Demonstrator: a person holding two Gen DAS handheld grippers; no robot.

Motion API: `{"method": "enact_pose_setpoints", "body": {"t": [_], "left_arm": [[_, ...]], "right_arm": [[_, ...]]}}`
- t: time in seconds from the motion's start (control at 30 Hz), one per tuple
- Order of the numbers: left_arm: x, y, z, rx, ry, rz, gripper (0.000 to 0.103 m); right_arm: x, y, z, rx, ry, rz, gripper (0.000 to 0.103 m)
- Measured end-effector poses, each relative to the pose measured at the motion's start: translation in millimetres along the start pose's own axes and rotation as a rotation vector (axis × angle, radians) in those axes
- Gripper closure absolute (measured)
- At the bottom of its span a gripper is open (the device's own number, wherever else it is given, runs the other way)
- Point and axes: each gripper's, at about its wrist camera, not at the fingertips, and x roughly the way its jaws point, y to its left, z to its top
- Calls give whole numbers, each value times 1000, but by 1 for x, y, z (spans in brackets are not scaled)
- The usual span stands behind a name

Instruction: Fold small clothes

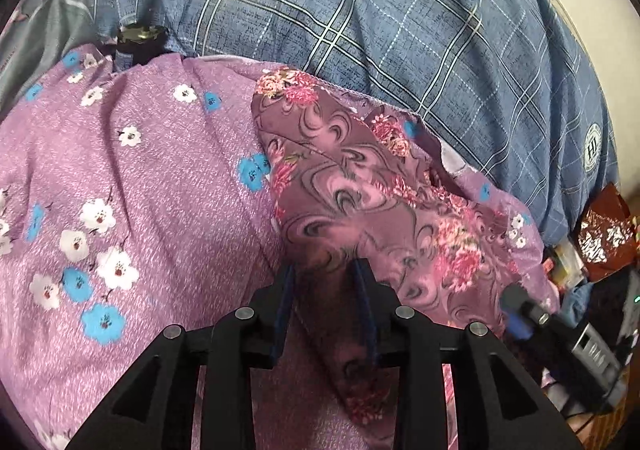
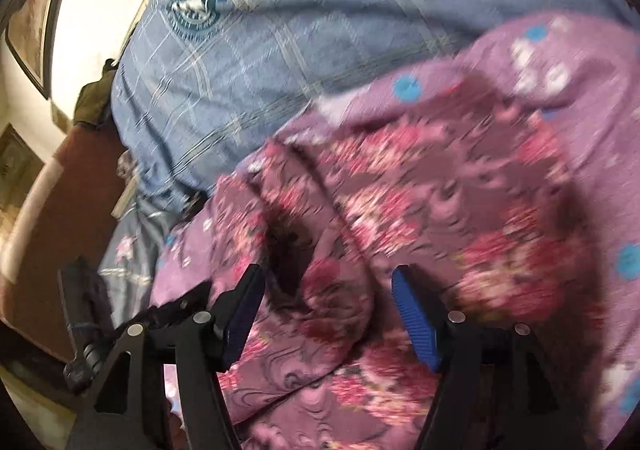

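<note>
A: While the small garment (image 1: 360, 186), a maroon piece printed with pink flowers and swirls, is spread on the lilac flowered sheet (image 1: 132, 170), which step is judged to be in hand?

B: A fold is judged to be under way; the near edge of the garment is seen between the fingers of the left gripper (image 1: 326, 274); the jaws are set narrowly apart with cloth lying in the gap; whether the cloth is actually pinched cannot be told from this view.

A: How is the right gripper (image 2: 326, 314) disposed?

B: Its jaws are held wide open; nothing is gripped; a bunched hump of the garment (image 2: 400, 210) is seen between and beyond the blue pads (image 2: 416, 326); the right wrist view is blurred, so fine detail is not given.

A: Where is the garment placed relative to the surroundings?

B: It is laid on the sheet, just beside the blue checked quilt (image 1: 400, 30); its far corner is touching or overlapping the edge of the sheet near that quilt; a dark jar (image 1: 140, 44) is noted well apart, at the far left.

A: What is called for next?

B: A firm closure on the near edge is required at both grippers; the edge is then to be lifted and carried over toward the far side; both corners should be kept level, as loose cloth is likely to bunch.
</note>
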Motion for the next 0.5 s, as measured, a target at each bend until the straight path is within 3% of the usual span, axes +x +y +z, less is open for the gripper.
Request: {"method": "enact_pose_setpoints", "body": {"t": [0.13,0.2,0.23,0.33,0.4,0.5], "left_arm": [[5,1,8,-29,7,-6,73],[6,1,8,-33,6,-8,73],[6,0,8,-25,3,-5,73],[4,2,7,-20,3,-8,73],[-2,1,6,-9,-9,-7,73],[-10,-3,4,25,-41,18,73]], "right_arm": [[17,20,-15,-114,41,-65,35],[18,26,-18,-136,31,-99,58],[17,28,-18,-138,27,-112,92],[1,33,-18,-134,-43,-104,91],[-26,45,-21,-168,-128,-82,92],[-77,51,-33,-178,-250,-117,92]]}}
